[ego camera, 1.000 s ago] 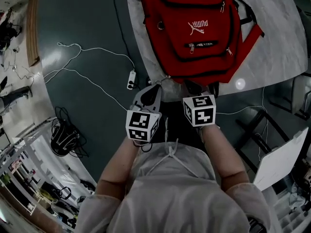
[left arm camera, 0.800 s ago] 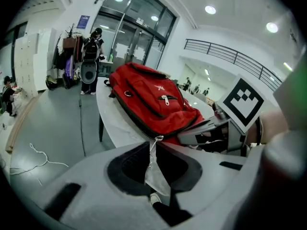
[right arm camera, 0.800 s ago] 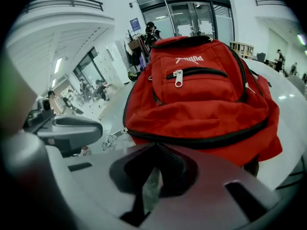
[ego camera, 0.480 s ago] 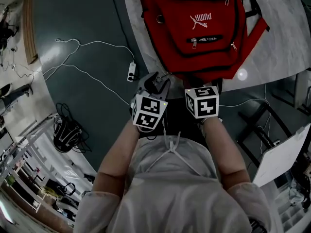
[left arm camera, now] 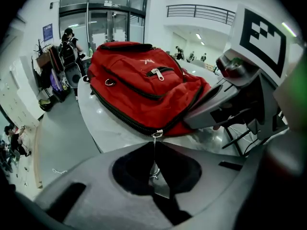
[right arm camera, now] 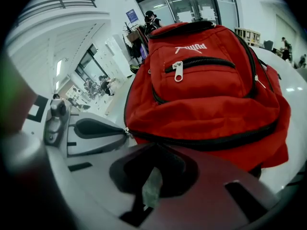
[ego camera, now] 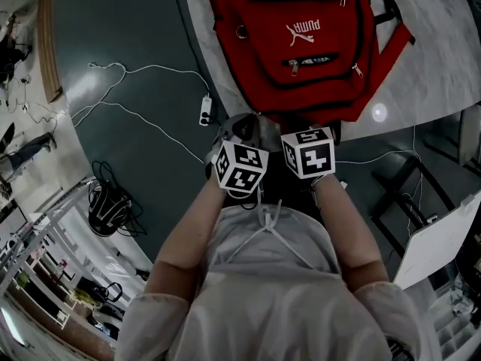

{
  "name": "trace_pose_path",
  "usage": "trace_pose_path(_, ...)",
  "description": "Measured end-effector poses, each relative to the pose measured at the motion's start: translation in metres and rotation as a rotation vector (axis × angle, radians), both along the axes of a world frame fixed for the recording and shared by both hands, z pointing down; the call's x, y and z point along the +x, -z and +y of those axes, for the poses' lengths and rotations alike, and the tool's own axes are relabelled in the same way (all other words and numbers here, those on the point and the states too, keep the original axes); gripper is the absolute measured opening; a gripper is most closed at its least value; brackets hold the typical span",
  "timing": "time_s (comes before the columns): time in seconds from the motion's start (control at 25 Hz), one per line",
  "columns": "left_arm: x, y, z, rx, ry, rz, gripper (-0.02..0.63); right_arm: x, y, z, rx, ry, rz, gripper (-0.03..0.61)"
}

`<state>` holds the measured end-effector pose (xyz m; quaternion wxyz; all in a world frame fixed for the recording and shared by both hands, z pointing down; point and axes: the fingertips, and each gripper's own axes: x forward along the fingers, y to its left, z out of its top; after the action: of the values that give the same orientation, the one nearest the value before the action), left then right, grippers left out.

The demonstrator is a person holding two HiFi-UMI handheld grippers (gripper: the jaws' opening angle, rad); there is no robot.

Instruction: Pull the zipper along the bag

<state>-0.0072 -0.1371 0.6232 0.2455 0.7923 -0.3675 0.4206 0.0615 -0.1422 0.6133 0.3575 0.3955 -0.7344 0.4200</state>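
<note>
Backpack (ego camera: 301,43), red, lay flat on the pale surface (ego camera: 443,74), base end at the near edge, directly in front of the person. Left hand-held gripper (left arm camera: 155,145) was clenched on the thin metal zipper pull (left arm camera: 154,159), which hung from the slider at the near-left corner of the bag's base. Judged this to be one end of the long black zip track, so the pull could be drawn along it from there. Right hand-held gripper (right arm camera: 154,147) had its jaws drawn together, tips against the base seam just beside the left one. It was likely bracing the bag so it would not slide off the edge under the pull. Pinched fabric not confirmed. Contents: none seen. Main track looked shut along its visible run; front pocket zip (right arm camera: 178,70) closed too.
</note>
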Motion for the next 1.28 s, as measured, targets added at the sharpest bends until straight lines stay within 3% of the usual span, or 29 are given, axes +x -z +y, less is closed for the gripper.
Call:
trace_pose_path(0.2, 0.0, -0.002, 0.002, -0.046, 0.002, 0.024, 0.023, -0.001, -0.001, 0.001, 0.001, 0.033, 0.014, 0.028)
trace_pose_path(0.36, -0.002, -0.001, -0.001, -0.08, 0.063, 0.081, 0.023, -0.002, -0.001, 0.001, -0.009, 0.061, 0.017, 0.028)
trace_pose_path(0.72, -0.021, -0.001, -0.015, -0.048, 0.149, 0.071, 0.023, 0.0, -0.003, 0.003, -0.063, 0.087, 0.016, 0.026)
trace_pose_path(1.28, -0.051, 0.003, -0.065, -0.039, 0.147, 0.083, 0.025, -0.003, -0.004, 0.004, -0.125, 0.166, 0.04, 0.026)
